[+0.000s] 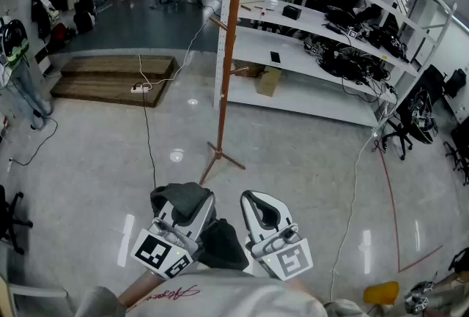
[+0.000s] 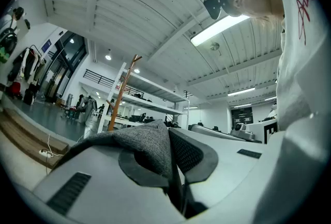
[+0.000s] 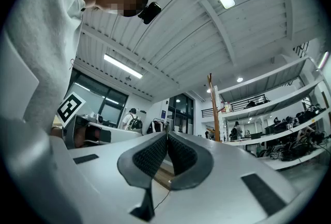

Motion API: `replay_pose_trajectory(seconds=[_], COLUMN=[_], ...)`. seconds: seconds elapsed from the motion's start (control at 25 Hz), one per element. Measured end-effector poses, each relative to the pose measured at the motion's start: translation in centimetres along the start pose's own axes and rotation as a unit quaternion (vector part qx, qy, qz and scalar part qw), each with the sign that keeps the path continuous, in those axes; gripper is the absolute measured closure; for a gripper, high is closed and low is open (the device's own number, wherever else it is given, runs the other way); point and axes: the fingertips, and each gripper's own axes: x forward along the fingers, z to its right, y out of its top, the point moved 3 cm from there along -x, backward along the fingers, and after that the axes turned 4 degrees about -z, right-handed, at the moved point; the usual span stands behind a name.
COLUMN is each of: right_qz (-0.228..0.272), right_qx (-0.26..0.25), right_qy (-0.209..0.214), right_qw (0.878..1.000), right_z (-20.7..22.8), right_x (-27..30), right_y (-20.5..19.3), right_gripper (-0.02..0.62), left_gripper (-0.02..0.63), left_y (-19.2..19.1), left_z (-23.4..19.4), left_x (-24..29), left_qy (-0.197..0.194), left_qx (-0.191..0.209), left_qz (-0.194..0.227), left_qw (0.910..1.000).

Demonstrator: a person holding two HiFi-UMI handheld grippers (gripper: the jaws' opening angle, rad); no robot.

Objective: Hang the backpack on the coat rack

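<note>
The grey backpack hangs low in front of me, and its darker part sags between the two grippers. My left gripper is shut on a fold of the backpack's grey fabric, which drapes over the left jaw of the left gripper. My right gripper is beside it, shut, and in the right gripper view its pads meet with nothing between them. The wooden coat rack stands on the floor ahead, apart from both grippers. It also shows as a coat rack far off and as a thin pole.
White shelving with dark gear runs behind and right of the rack. A black cable and power strip lie on the floor left of it, by a low wooden platform. Office chairs stand at right.
</note>
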Motion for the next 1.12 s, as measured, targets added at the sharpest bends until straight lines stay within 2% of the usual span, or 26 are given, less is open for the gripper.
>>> replay_pose_trajectory(seconds=[0.28,0.52,0.72,1.0,1.12], right_qz=[-0.001,0.005,0.002,-0.007,-0.014], right_qx=[0.0,0.011,-0.018,0.024,0.026], right_qy=[-0.002,-0.003,-0.012,-0.006,-0.001], right_qw=[1.0,1.0,1.0,1.0,1.0], right_z=[0.0,0.6,0.8,2.5,3.3], right_x=[-0.3,0.0,-0.1,0.4,0.7], right_y=[0.1,0.1,0.2,-0.7,-1.1], right_gripper=[0.574,0.574,0.572,0.572,0.572], left_gripper=[0.565,0.565,0.565,0.565,0.565], left_y=[-0.4,0.9,1.7,1.8,2.0], left_z=[0.8,0.0,-0.1,-0.3,-0.5], left_x=[0.2,0.7,0.9,1.9,2.3], left_qy=[-0.013,0.002,0.009,0.019,0.026], left_qx=[0.0,0.006,0.015,0.009,0.005], left_qz=[-0.01,0.012,0.021,0.024,0.024], left_qw=[0.9999,0.9999,0.9996,0.9995,0.9994])
